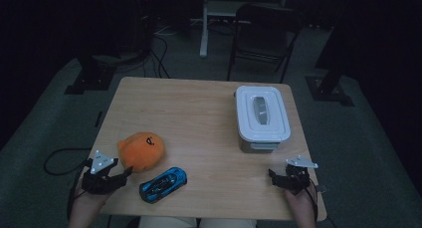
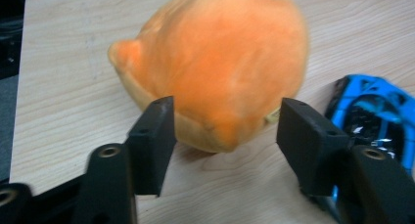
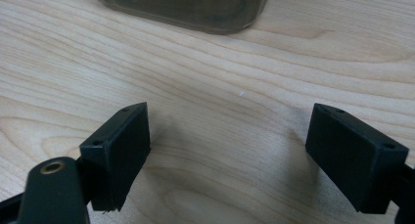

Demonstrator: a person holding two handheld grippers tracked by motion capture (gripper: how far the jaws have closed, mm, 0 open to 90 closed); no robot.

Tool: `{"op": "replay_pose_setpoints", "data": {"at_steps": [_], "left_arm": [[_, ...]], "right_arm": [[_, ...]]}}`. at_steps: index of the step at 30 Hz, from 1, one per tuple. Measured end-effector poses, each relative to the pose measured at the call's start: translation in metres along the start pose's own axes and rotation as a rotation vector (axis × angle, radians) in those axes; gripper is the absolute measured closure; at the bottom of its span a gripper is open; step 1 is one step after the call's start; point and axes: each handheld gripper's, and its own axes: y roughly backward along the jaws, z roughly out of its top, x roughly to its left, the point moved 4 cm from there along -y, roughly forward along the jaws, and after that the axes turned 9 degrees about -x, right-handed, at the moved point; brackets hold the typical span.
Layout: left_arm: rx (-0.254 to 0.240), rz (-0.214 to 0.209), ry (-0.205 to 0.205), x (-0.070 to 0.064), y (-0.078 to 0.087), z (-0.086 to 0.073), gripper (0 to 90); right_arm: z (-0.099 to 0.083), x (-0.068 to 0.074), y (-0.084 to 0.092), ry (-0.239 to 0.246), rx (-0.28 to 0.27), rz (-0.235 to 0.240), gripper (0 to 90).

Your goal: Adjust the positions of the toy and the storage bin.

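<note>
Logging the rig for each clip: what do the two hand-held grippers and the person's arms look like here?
Both are black. The left hand-held gripper and the right hand-held gripper each carry a pale grey three-cornered plate on top. The jaws end in flat, blocky black pads with small screw holes, and brass-coloured pivots show behind them. A dark cable trails from each. The forearms look bare, with no sleeves in view.

Dim lab: stand bases, floor cables, folding chair.

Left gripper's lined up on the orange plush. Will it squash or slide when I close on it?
The plush looks soft and rounded, so it will probably squash between the open left gripper jaws. It is likely light. On the smooth table it may slide if nudged.
</note>
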Motion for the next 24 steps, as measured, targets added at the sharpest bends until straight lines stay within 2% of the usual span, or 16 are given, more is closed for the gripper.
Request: {"op": "replay_pose_setpoints", "data": {"at_steps": [4, 6, 12, 13, 14, 15, 16, 18, 20, 21, 24], "left_arm": [[0.0, -0.03, -0.044, -0.013, -0.002, 0.006, 34.0], [0.013, -0.077, -0.054, -0.02, -0.007, 0.008, 33.9], [0.036, -0.166, -0.084, -0.042, -0.028, 0.014, 27.5], [0.043, -0.17, -0.103, -0.046, -0.031, 0.014, 26.3], [0.05, -0.157, -0.125, -0.048, -0.034, 0.015, 24.8], [0.059, -0.135, -0.137, -0.051, -0.037, 0.015, 17.9], [0.064, -0.139, -0.144, -0.053, -0.04, 0.015, 14.4], [0.056, -0.175, -0.132, -0.058, -0.047, 0.017, 14.3], [0.059, -0.183, -0.13, -0.059, -0.049, 0.018, 11.9], [0.055, -0.192, -0.13, -0.062, -0.055, 0.021, 9.3], [0.044, -0.212, -0.133, -0.067, -0.063, 0.027, 9.2]], "right_arm": [[0.0, 0.0, 0.0, -0.002, -0.001, 0.005, 15.6], [0.0, 0.0, 0.0, 0.002, 0.004, 0.016, 13.3], [0.0, 0.001, -0.001, 0.004, 0.006, 0.014, 13.0], [0.0, 0.0, -0.001, 0.005, 0.006, 0.016, 13.0], [0.0, 0.0, -0.001, 0.005, 0.006, 0.017, 13.1], [0.0, -0.001, -0.001, 0.007, 0.007, 0.017, 13.1], [0.0, -0.001, -0.001, 0.013, 0.008, 0.018, 13.0], [0.001, -0.003, -0.001, 0.019, 0.007, 0.027, 13.5], [0.001, -0.005, -0.002, 0.018, 0.006, 0.028, 13.6], [0.002, -0.007, -0.003, 0.011, 0.005, 0.023, 13.6], [0.003, -0.012, -0.004, 0.003, 0.01, 0.009, 13.6]]}}
